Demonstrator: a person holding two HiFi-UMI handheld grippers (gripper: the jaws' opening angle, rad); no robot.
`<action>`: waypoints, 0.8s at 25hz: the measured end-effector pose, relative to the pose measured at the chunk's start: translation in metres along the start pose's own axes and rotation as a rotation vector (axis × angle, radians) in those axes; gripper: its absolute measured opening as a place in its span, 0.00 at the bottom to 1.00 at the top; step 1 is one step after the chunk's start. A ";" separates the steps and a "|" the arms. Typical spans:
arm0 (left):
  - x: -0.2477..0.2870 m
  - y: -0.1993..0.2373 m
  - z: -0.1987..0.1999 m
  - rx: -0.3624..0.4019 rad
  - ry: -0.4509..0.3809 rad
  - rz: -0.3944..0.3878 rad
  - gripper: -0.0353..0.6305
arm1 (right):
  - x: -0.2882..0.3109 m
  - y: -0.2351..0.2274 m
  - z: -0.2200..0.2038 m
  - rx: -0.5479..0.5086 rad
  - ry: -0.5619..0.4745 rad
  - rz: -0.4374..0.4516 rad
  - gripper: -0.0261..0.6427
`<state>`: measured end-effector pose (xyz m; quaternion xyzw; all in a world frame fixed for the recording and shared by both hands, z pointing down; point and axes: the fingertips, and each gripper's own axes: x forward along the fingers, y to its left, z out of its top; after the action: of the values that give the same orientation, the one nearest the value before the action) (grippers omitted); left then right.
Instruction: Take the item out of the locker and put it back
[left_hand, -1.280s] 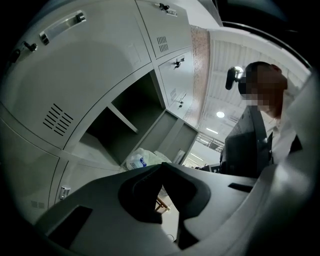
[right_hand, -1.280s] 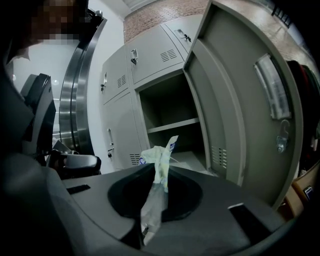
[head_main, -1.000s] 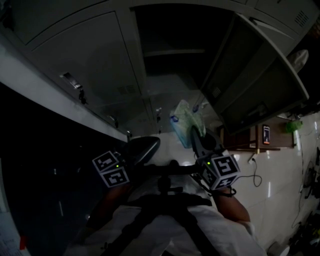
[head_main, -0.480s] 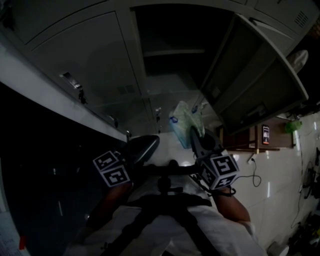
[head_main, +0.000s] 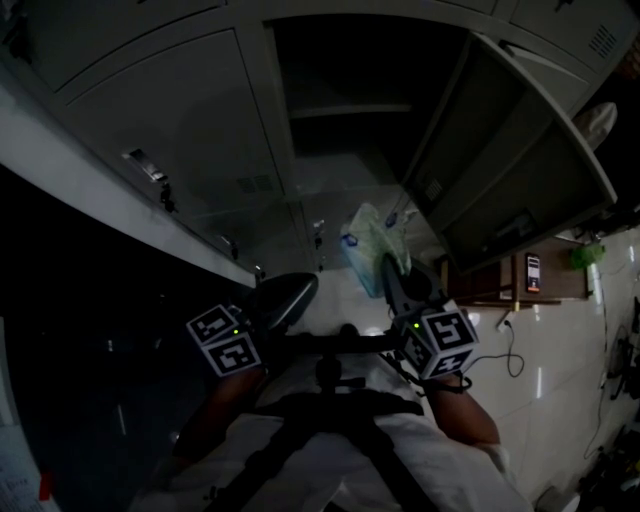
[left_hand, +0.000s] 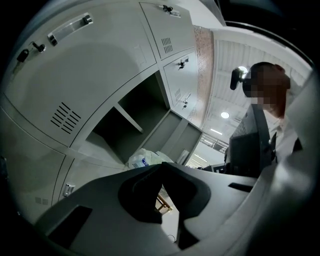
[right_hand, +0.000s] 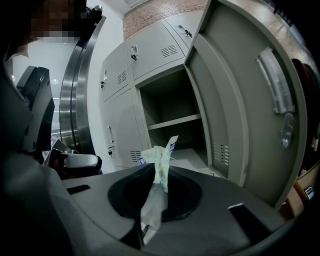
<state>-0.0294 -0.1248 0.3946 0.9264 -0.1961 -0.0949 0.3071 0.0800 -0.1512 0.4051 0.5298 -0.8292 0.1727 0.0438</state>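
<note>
Two hand-held claws are seen before the open compartment (right_hand: 167, 100) of a grey sheet-metal locker, and only one of them is loaded. The right gripper (right_hand: 159, 172) is clamped on a crumpled, pale green-and-white plastic packet (right_hand: 159, 150) with blue print. The packet is pinched by a thin gathered tail, so its bulk stands up beyond the jaw tips; a soft wrapper of this kind is judged to be carried most securely by such a fold. The packet is held outside the compartment, in front of its opening, and touches neither the flat grey inner shelf (right_hand: 175, 121) nor the compartment's floor. The tall grey hinged door (right_hand: 235, 105) is swung wide to the right of the compartment, so the opening is left unobstructed for the return. The left gripper (left_hand: 160, 167) is held to the left of the compartment, in front of the closed locker doors (head_main: 170, 120). Its jaws are brought together with nothing between them, and it is judged to be parked there simply to stay clear of the opening. The taking-out is judged done and the putting-back not yet begun. For that step the packet would have to be carried through the opening and set down below the shelf before the grip is released. The loose upper flaps could catch on the shelf's front edge.
</note>
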 end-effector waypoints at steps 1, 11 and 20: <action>0.001 0.000 0.001 0.007 0.002 -0.001 0.06 | 0.001 -0.001 0.002 -0.003 -0.003 -0.004 0.07; 0.009 0.002 0.016 0.048 -0.004 -0.003 0.06 | 0.011 -0.014 0.026 -0.052 -0.033 -0.027 0.07; 0.016 0.003 0.034 0.099 -0.017 -0.005 0.06 | 0.021 -0.023 0.048 -0.102 -0.056 -0.038 0.07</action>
<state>-0.0257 -0.1521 0.3683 0.9401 -0.2007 -0.0940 0.2591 0.0969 -0.1941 0.3710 0.5471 -0.8277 0.1145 0.0505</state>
